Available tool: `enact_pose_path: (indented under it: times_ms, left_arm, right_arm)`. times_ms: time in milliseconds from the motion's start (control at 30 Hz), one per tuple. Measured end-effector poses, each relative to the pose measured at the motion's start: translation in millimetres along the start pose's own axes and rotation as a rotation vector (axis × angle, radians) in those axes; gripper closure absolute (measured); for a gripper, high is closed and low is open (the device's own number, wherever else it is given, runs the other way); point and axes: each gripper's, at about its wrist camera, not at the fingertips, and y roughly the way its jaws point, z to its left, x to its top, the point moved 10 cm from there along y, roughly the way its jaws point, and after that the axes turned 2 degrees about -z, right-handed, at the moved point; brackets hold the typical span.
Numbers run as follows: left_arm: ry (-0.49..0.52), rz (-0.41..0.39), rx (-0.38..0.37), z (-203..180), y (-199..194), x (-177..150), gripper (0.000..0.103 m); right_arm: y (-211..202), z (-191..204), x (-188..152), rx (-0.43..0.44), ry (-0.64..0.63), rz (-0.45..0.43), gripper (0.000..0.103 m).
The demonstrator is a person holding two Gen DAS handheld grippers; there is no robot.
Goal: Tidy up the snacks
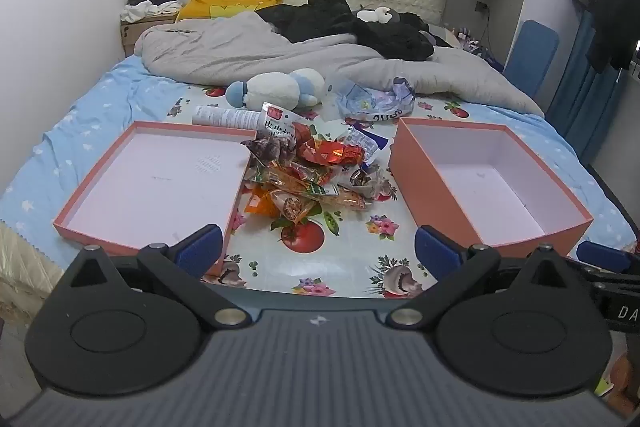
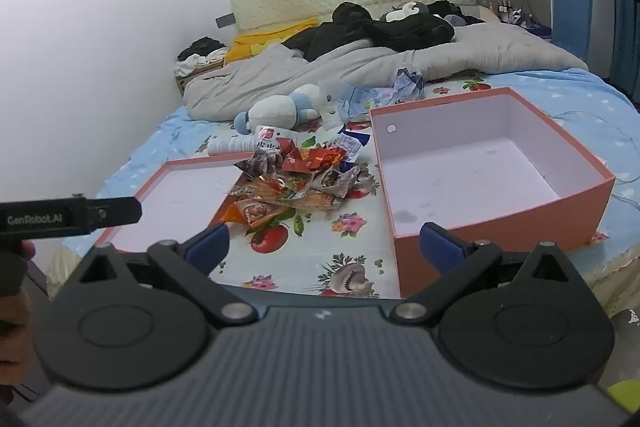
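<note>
A pile of snack packets (image 1: 312, 175) lies on a flowered cloth (image 1: 320, 267) on the bed, between a shallow pink box lid (image 1: 120, 223) on the left and a deeper pink box (image 1: 436, 203) on the right. Both are empty. My left gripper (image 1: 318, 251) is open and empty, held near the bed's front edge, short of the pile. My right gripper (image 2: 324, 247) is open and empty too, in front of the pile (image 2: 296, 183) and beside the deep box (image 2: 500, 227). The lid (image 2: 160, 183) lies to its left.
A blue and white plush toy (image 1: 280, 91), a white tube (image 1: 224, 117) and crumpled plastic bags (image 1: 376, 103) lie behind the pile. A grey duvet (image 1: 280, 55) and black clothes (image 1: 352, 23) cover the far bed. The other gripper's body (image 2: 68, 217) shows at the right wrist view's left edge.
</note>
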Motion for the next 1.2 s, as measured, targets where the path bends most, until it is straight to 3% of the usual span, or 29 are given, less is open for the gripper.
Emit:
enact_pose_path:
  times_ms: [533,1200]
  left_arm:
    - [0.01,-0.017,0.005,1,-2,3,0.0]
    - [0.02,-0.025,-0.017,-6,17,-8,0.0]
  right_arm:
    - [-6,-2,9,-0.004,-0.014,-0.014,0.0]
    - [4,-7,-6,-0.018,0.03,-0.015,0.0]
